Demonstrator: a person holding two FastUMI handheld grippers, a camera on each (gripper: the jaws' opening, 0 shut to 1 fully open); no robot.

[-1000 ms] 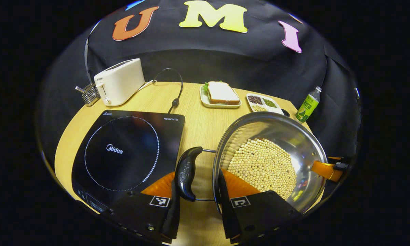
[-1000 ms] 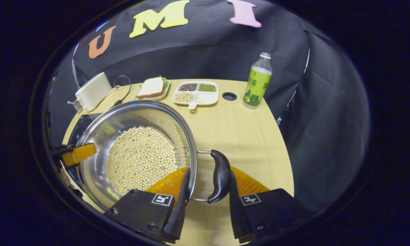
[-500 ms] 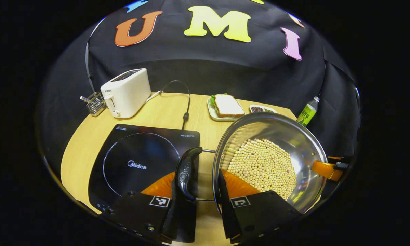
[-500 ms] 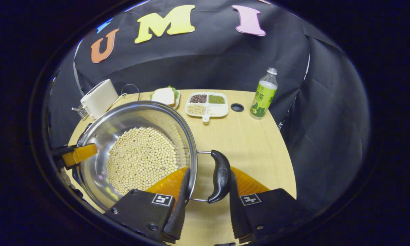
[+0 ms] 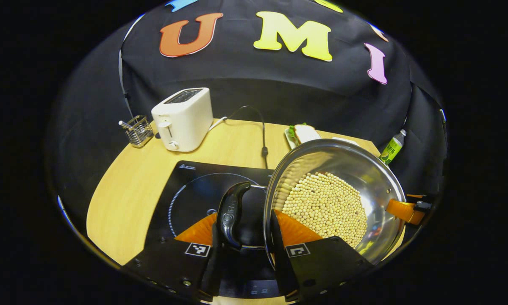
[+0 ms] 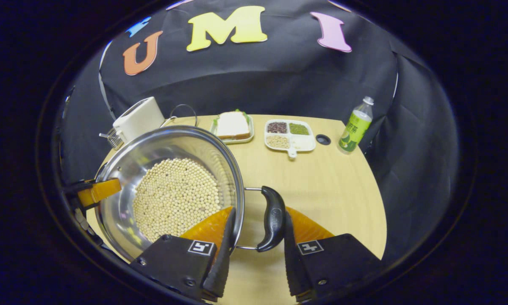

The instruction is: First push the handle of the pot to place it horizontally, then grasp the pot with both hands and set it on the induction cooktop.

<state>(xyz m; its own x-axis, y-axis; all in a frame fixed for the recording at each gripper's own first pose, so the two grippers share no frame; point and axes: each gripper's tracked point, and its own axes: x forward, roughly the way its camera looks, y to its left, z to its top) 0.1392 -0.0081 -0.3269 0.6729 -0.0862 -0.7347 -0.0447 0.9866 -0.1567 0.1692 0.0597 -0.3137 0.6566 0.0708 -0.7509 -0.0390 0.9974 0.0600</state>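
Holding pot (image 5: 334,199) level over induction cooktop (image 5: 194,186), handles (image 6: 273,218) sideways, both grippers

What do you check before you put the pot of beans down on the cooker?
1. Left tool clamps the pot at its left handle: ok.
2. Right tool clamps the right handle: ok.
3. Beans all inside the pot: ok.
4. Pot centred over the induction cooktop: cannot tell; the left handle is above it.
5. Visible cooktop glass bare: ok.
6. Pot level: cannot tell.
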